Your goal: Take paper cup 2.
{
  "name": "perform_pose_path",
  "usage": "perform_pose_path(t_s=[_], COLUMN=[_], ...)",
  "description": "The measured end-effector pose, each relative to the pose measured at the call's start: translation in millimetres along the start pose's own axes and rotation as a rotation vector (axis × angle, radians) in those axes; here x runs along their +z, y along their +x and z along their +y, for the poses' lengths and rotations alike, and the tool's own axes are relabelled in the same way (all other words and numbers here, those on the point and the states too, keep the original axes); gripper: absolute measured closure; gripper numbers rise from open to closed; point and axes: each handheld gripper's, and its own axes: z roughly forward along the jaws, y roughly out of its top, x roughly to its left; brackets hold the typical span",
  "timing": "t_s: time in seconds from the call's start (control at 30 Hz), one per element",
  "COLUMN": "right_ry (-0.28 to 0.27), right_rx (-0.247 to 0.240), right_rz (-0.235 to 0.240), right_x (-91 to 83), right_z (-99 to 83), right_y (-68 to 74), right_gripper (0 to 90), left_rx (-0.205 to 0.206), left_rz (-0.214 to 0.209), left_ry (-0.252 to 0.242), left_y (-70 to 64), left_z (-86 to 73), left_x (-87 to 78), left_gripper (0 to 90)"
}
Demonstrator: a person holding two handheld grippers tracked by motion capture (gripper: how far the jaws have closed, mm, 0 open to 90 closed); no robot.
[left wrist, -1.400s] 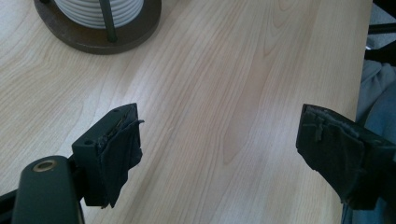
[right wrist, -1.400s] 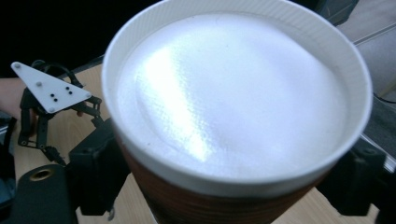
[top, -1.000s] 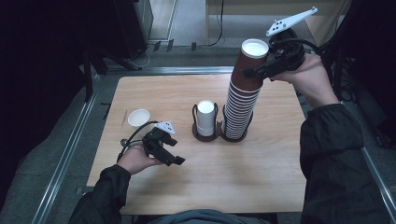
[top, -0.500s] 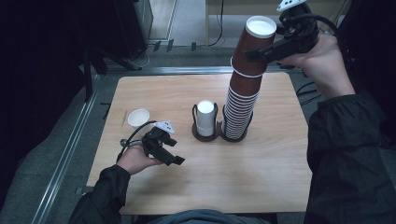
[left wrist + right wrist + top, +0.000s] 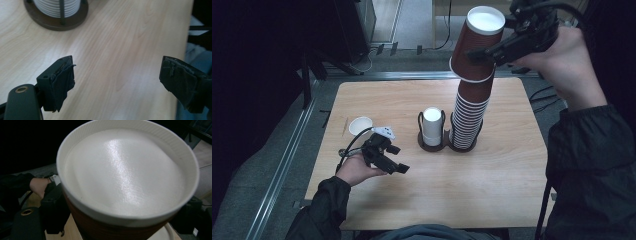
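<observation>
Raising its arm high, the right gripper [image 5: 484, 52] clamps one brown cup [image 5: 479, 42] above the stack [image 5: 468, 117]; the left gripper [image 5: 398, 161] rests spread wide on the table [image 5: 492, 175].

The top cup [image 5: 478, 42], brown paper, upside down with its white base uppermost, sat tilted above the tall stack of brown cups [image 5: 468, 117], apparently lifted partly off it. The stack stood upright in the right ring of a dark holder [image 5: 432, 146] mid-table.

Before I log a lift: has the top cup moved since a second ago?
Yes. The top cup, clamped in the right gripper, has risen above the cup stack.
</observation>
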Motion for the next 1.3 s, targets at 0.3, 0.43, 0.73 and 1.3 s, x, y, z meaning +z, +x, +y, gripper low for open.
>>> perform_pose_path(t_s=[0.3, 0.43, 0.73, 1.3], right_ry=[0.003, 0.013, 0.038, 0.070], right_rx=[-0.019, -0.020, -0.018, -0.015], right_rz=[0.095, 0.125, 0.182, 0.225], right_x=[22.7, 36.2, 64.0, 109.8], right_z=[-18.8, -38.3, -73.3, -141.4], right_y=[28.7, 38.5, 54.0, 79.8], right_gripper=[18.1, 18.0, 18.0, 18.1], left_rx=[-0.004, -0.008, 0.013, 0.087], left_rz=[0.025, 0.021, 0.021, -0.016], left_ry=[-0.025, -0.033, -0.039, -0.043], left_y=[0.0, 0.9, -5.5, -16.7], left_z=[-0.2, 0.5, 2.8, 6.6], left_x=[-6.7, -6.4, -6.6, -5.0], left_gripper=[8.8, 6.8, 5.4, 14.6])
